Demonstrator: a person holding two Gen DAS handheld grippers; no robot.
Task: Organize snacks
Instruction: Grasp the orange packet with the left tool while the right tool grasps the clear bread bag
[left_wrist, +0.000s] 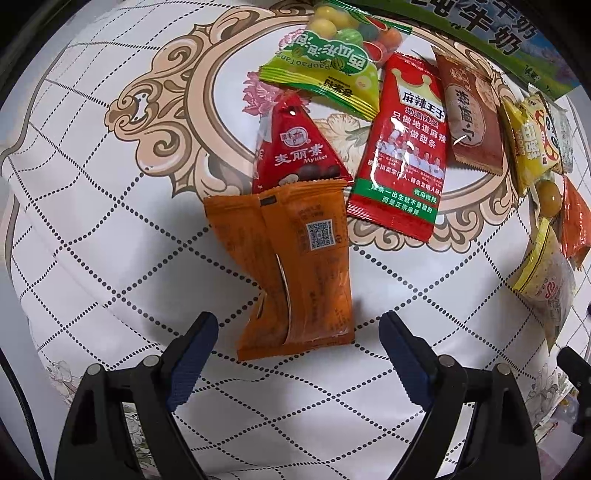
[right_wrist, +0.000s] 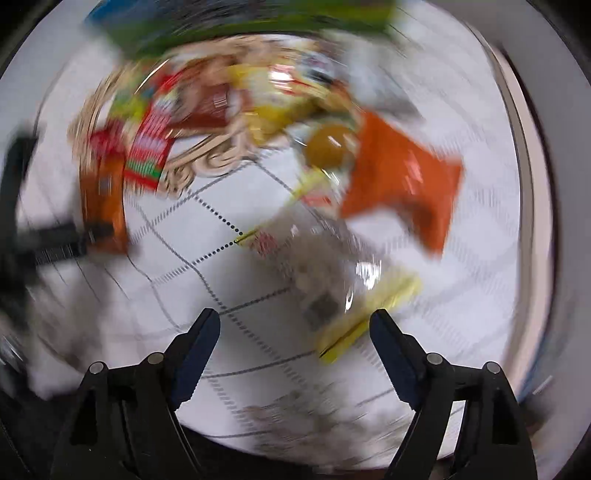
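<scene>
The left gripper (left_wrist: 297, 328) gapes wide and empty over a crinkled orange foil packet (left_wrist: 295, 266) on the quilted tablecloth (left_wrist: 92, 221). The right gripper (right_wrist: 293, 326), blurred, also spread and empty, hovers by a clear yellow-edged pouch (right_wrist: 332, 288).

Left wrist view looked steeply down, close over orange packet (left_wrist: 295, 266), right wrist view, motion-blurred, faced down from the snack row's other end, both shared red strip packet (left_wrist: 400, 147) (right_wrist: 147, 151), patterned tablecloth (left_wrist: 92, 221) (right_wrist: 221, 280)
</scene>
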